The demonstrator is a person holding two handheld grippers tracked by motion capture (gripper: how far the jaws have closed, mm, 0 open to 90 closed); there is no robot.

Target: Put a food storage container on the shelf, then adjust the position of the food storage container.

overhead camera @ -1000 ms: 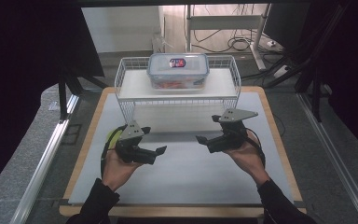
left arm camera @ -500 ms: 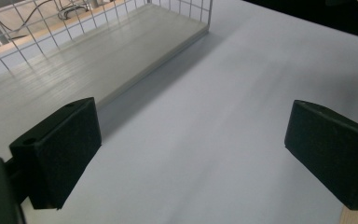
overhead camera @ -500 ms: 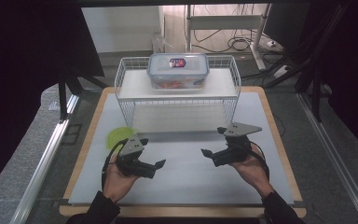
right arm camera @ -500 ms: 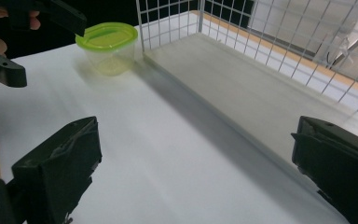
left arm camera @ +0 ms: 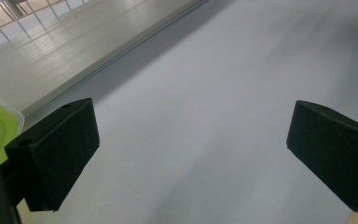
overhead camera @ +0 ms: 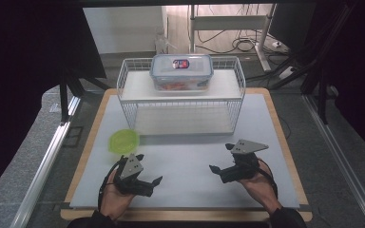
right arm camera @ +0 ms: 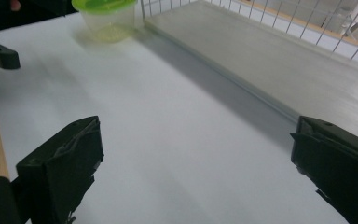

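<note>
Both grippers hover low over the white bench, near the person's edge. The left gripper has its fingers released, with nothing between them; the small tub with a green lid stands just beyond it, by the wire rack. The right gripper is well apart from the tub, fingers spread wide and empty. A clear lidded box sits on the rack's top shelf.
</note>
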